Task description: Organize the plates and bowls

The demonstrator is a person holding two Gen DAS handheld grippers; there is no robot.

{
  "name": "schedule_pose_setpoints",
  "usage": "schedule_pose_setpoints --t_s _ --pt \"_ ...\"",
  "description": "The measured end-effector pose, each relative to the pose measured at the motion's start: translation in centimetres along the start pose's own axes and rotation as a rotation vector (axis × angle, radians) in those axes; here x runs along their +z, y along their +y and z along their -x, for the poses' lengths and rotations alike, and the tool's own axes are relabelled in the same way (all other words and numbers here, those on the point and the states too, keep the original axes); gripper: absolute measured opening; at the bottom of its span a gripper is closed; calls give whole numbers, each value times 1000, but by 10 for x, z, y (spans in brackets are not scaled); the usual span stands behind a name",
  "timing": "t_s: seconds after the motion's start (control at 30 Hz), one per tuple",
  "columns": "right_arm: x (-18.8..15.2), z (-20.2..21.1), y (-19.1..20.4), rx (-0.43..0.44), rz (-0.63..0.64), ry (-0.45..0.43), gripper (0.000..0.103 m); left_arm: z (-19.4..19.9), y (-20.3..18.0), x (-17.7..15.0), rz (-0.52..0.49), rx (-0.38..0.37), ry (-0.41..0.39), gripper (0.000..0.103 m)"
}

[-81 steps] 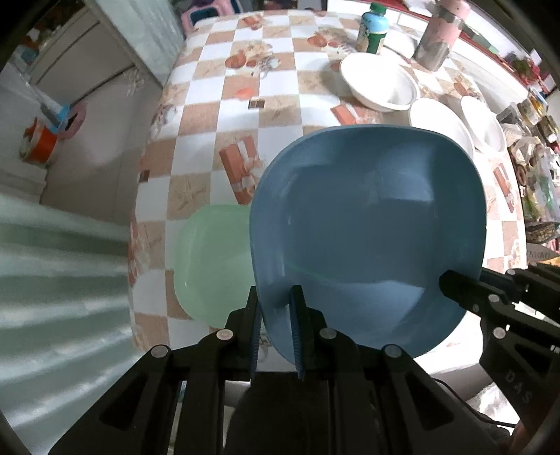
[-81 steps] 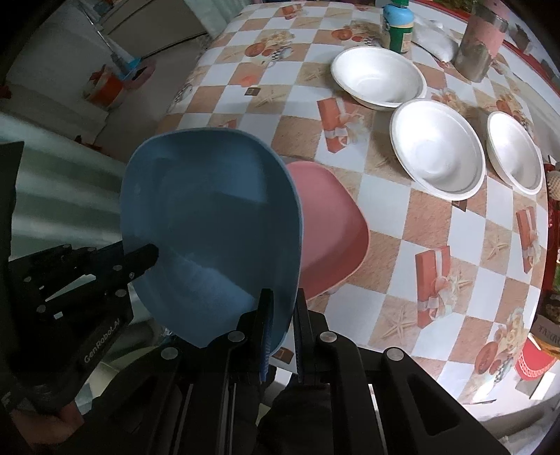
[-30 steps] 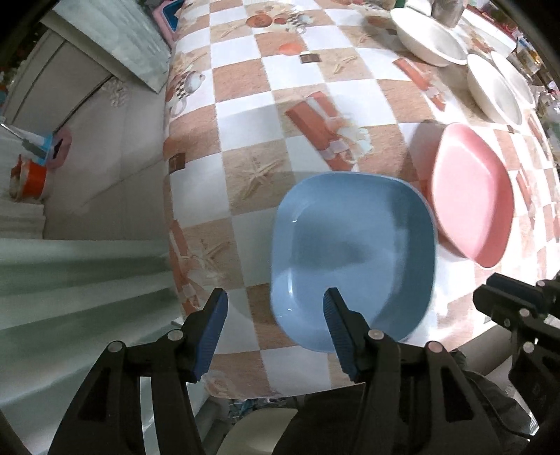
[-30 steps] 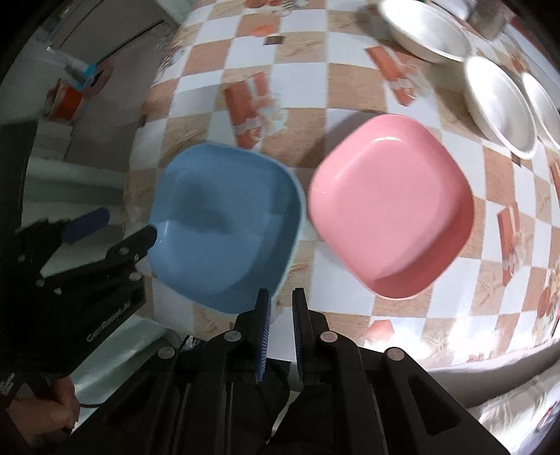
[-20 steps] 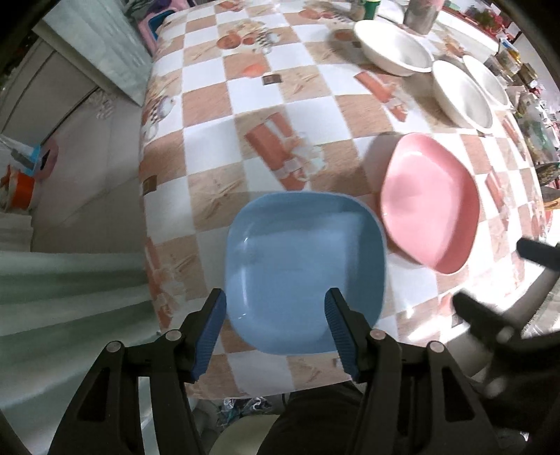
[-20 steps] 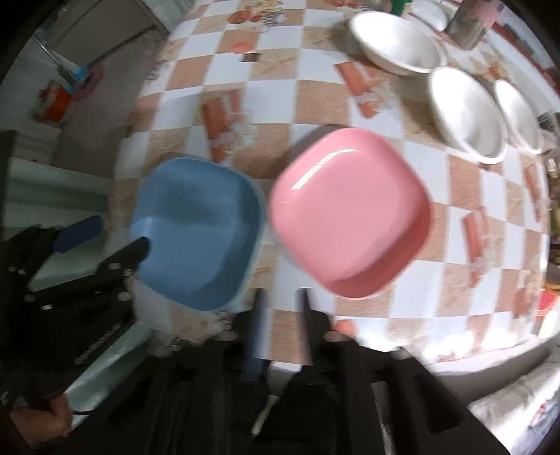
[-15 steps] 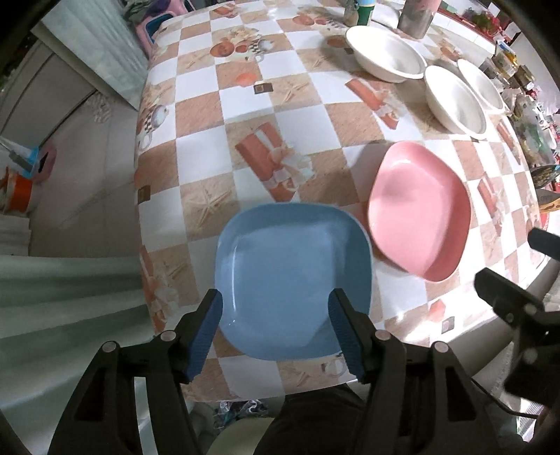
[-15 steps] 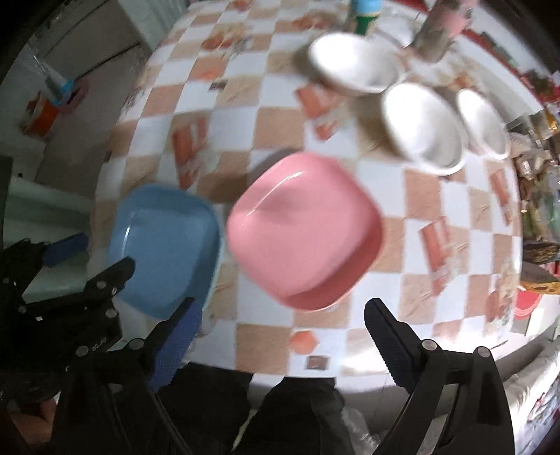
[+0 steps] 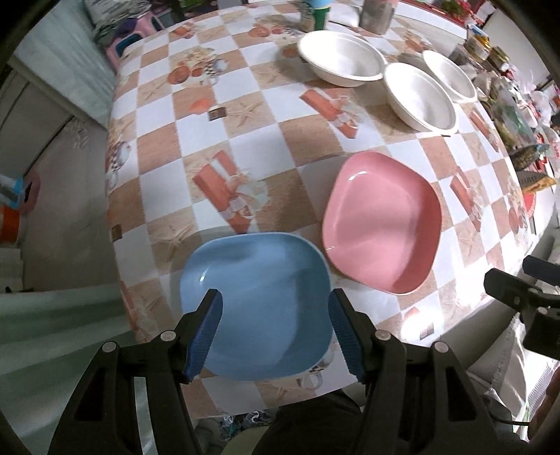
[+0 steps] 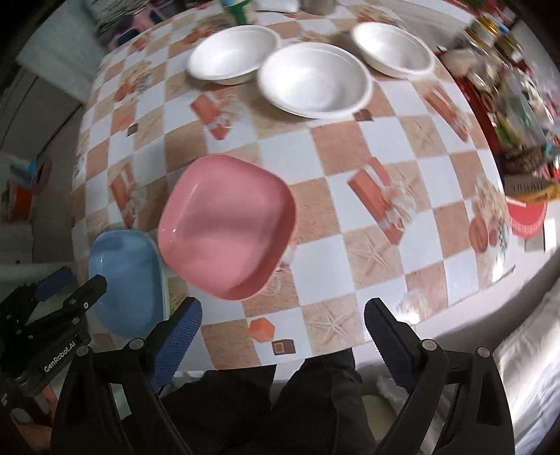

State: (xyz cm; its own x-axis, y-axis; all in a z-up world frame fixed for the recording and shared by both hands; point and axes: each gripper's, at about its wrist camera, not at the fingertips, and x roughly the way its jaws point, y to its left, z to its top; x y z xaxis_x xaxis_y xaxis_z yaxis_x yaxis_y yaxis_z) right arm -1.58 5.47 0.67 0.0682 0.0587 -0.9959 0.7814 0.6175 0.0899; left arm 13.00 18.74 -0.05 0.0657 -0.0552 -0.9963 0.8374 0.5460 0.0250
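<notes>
A blue square plate point(image 9: 257, 304) lies near the table's front edge, on top of a green plate whose rim barely shows in the right wrist view point(image 10: 164, 280). A pink square plate point(image 9: 381, 224) lies just right of it, also in the right wrist view point(image 10: 227, 227). Three white bowls point(image 9: 341, 63) point(image 9: 420, 98) point(image 9: 449, 75) sit in a row at the back. My left gripper point(image 9: 274, 330) is open and empty above the blue plate's near side. My right gripper point(image 10: 283, 336) is open and empty, in front of the pink plate.
The table has a checkered cloth point(image 9: 245, 115). A bottle point(image 9: 316, 14) and a metal cup point(image 9: 376, 15) stand behind the bowls. Packets and jars point(image 10: 518, 115) crowd the right edge. The floor drops off on the left point(image 9: 52, 157).
Both grippers set the blue plate down on the green one and let go. Both then opened and pulled back toward the front edge; the right one opened wide and swung right.
</notes>
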Motion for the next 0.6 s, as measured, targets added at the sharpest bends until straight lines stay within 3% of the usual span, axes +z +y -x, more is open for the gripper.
schedule_pose_setpoints --t_s 0.33,0.6 --pt "3 10 -12 -31 -5 -4 95 8 -36 8 -117 -48 2 68" --pt "8 10 -24 -28 -18 13 95 10 -44 11 -129 -48 6 70"
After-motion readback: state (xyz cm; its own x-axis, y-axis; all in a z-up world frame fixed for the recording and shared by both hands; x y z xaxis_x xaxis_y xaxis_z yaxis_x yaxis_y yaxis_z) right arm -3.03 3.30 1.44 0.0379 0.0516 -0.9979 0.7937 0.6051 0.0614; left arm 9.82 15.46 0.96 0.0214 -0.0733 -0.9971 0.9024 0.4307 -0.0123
